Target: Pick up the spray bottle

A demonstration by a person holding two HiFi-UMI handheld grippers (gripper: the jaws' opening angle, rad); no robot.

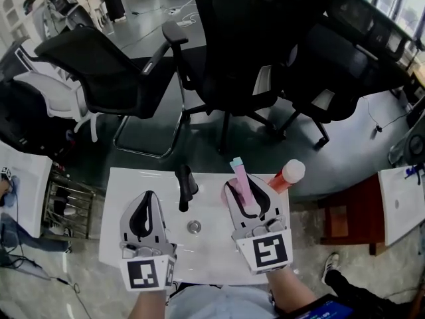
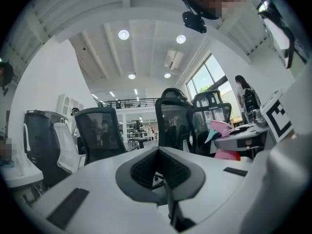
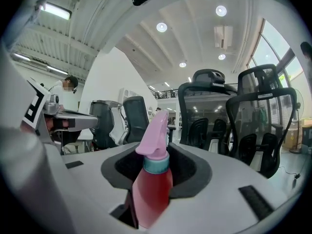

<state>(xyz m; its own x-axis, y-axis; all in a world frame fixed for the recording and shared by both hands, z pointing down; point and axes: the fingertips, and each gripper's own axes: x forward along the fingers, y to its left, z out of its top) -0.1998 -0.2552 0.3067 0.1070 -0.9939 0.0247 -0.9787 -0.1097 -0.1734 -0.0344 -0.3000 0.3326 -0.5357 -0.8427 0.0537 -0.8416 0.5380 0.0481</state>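
Spray bottle [image 3: 153,179] is sitting upright between the jaws of the right gripper [image 1: 247,188]. The jaws are clamping its red body just under the teal collar [image 3: 156,164], and the pink trigger head [image 3: 156,130] is sticking up above them. In the head view the gripper is holding it over the right half of the white table [image 1: 206,258], toward the far edge, and it seems to be hanging clear of the top. A red shape with a pale round end [image 1: 289,176] is showing just past the right jaw, near the far right corner. I am guessing it is the bottle's lower body, but it could be a separate thing, since the gripper is hiding the join. The left gripper [image 1: 147,201] is hovering over the left half of the table with its jaws pressed together and nothing between them.

The bottle is looking like thin, smooth plastic. It is probably light if only part filled, with the weight sitting low and liquid sloshing, and the body is likely a little squashy and slippery. The narrowing shoulder beneath the collar is looking like the best place to hold, because the collar is acting as a stop against sliding down. The trigger head is best left alone so nothing sprays.
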